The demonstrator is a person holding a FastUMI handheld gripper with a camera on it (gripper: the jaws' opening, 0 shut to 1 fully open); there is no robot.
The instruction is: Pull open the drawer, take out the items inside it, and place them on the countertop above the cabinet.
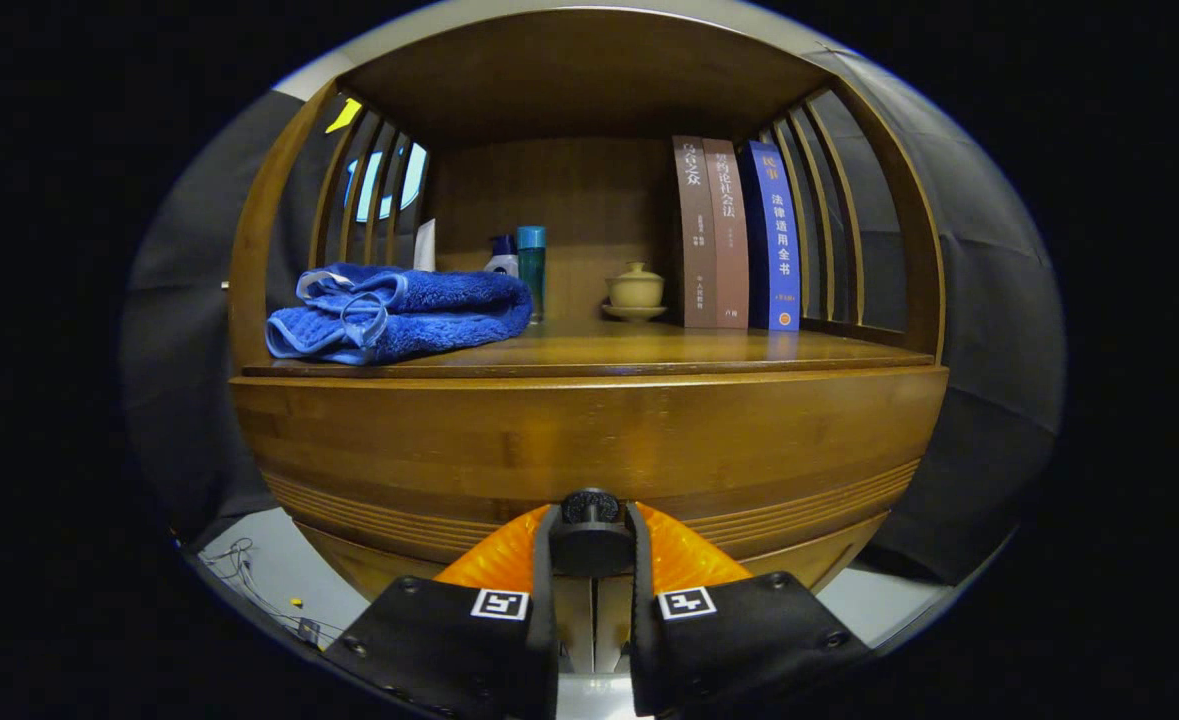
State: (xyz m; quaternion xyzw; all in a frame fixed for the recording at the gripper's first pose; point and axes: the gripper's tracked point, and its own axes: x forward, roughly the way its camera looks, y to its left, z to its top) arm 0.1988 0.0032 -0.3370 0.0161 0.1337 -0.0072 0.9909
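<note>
Drawer [589,440] front sits flush under the countertop [649,352], not yet pulled. Our hand-held gripper [590,535] has its fingers narrow, one on each side of the dark round knob [590,508] and touching it, so we read this as a grip for the pull. Contents hidden behind the front. Blue towel [399,312] at the countertop's left edge, lidded cup [635,290] and books [739,235] toward the back right; front middle looks free for placing items.
</note>
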